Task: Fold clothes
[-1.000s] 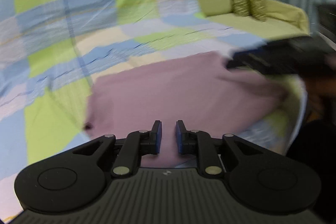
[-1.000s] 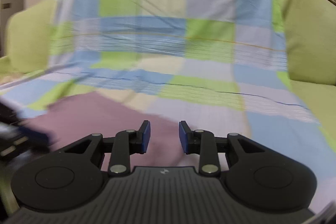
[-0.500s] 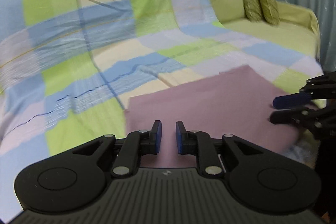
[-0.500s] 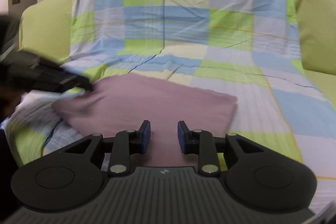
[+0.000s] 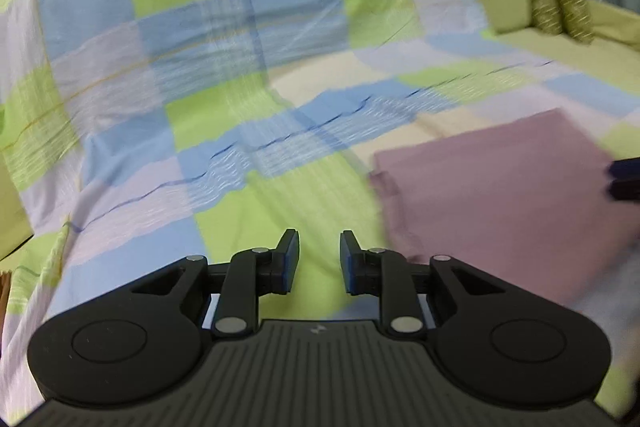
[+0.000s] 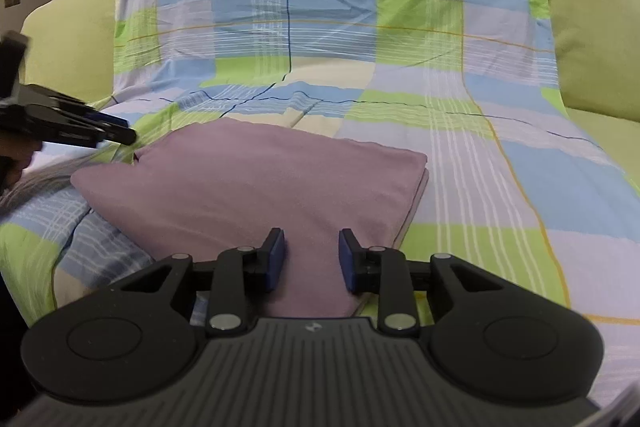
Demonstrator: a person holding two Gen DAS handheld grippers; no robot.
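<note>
Mauve garment (image 6: 256,183): lay as a flat layered rectangle, edges stacked, on the checked sheet (image 6: 480,163) covering a green sofa (image 6: 592,39). Right hand-held gripper (image 6: 311,259): spread, empty, low over its near edge. Left hand-held gripper (image 5: 319,261): spread, empty, beside it. Risk: a snagging fingertip could drag layers askew.

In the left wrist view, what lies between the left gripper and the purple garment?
Only bare checked sheet: the left gripper, jaws open, hangs over a green patch, and the folded purple garment lies off to its right. Nothing else sits on that stretch.
</note>
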